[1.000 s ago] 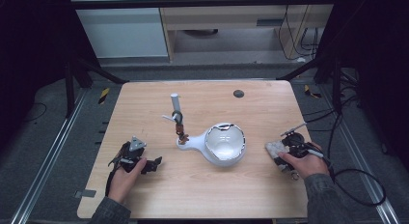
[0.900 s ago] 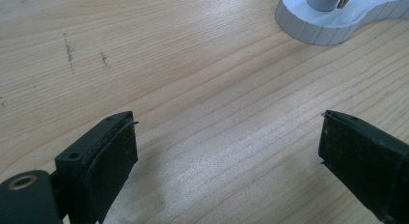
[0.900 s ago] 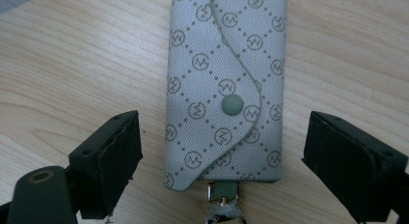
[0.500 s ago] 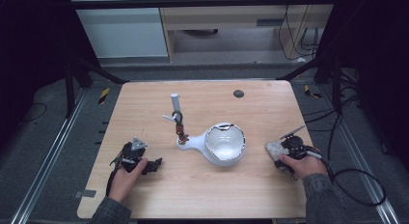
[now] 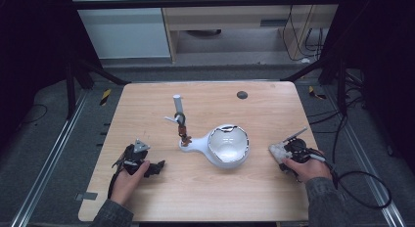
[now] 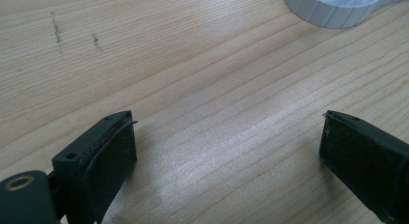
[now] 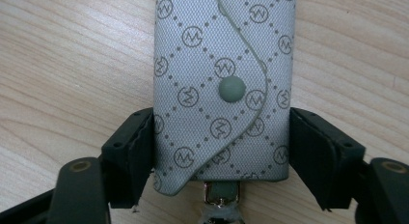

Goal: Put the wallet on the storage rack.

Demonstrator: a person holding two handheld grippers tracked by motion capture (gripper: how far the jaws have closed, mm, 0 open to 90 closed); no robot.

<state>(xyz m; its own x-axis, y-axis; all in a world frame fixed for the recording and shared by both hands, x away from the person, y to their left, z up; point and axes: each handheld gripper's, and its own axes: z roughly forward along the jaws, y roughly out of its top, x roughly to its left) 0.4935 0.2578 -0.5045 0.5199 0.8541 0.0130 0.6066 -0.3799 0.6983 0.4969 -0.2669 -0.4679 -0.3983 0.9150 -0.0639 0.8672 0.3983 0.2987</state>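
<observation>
A grey monogrammed key pouch (image 7: 224, 89) with a snap button lies on the wooden table at the right (image 5: 275, 150). My right gripper (image 7: 222, 151) has just been closing its jaws, and both pads now press on the pouch's sides; in the high view that gripper (image 5: 280, 153) rests at the table's right edge. A metal clasp (image 7: 220, 192) sticks out of the pouch's near end. My left gripper (image 6: 226, 151) stands open on the bare wood with nothing between its jaws, and the high view shows it at the front left (image 5: 155, 167).
A white dish-shaped stand (image 5: 228, 145) with an upright hook post (image 5: 179, 118) sits mid-table; its ribbed rim (image 6: 333, 11) shows in the left gripper view. A small black disc (image 5: 242, 95) lies near the far edge. A cable (image 5: 362, 183) trails off the right side.
The right hand has shifted very slightly at the grey pouch. The left hand and the white stand have kept their places.
</observation>
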